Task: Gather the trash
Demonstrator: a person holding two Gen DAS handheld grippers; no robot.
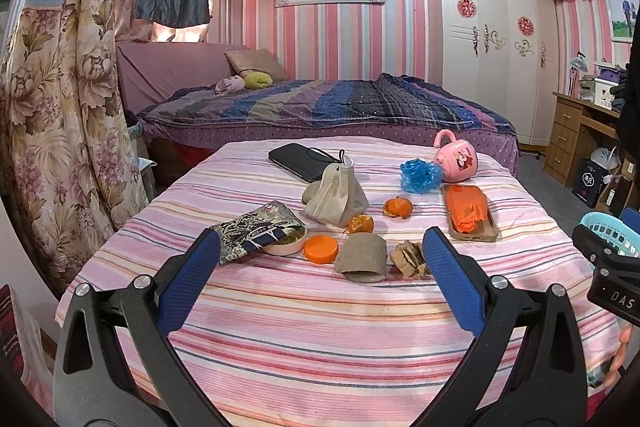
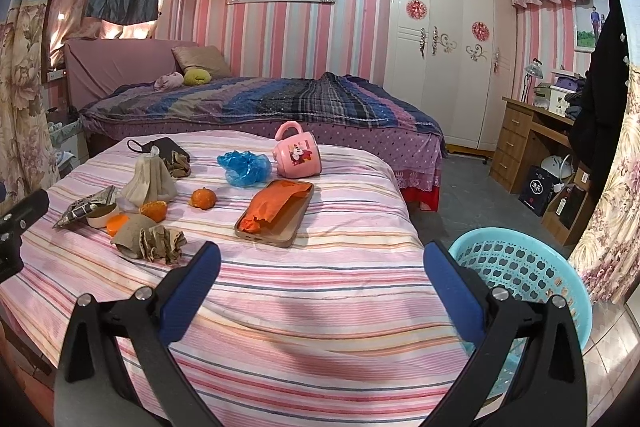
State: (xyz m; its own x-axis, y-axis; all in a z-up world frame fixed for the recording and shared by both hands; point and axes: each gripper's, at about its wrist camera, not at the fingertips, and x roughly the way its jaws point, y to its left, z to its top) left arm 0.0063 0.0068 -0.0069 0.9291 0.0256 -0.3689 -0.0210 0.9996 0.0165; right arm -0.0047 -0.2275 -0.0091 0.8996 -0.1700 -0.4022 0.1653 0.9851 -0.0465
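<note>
Trash items: crumpled paper (image 1: 410, 259), peel (image 2: 203, 197), mid-bed (image 1: 280, 327). Basket (image 2: 520, 267) at bed's right edge for drop-off. Left gripper (image 1: 320, 259), right gripper (image 2: 322, 269): fingers spread, empty.

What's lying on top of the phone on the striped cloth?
A crumpled orange wrapper lies on the phone, covering most of it. Only the phone's tan rim and near end show; anything beneath the wrapper is hidden.
</note>
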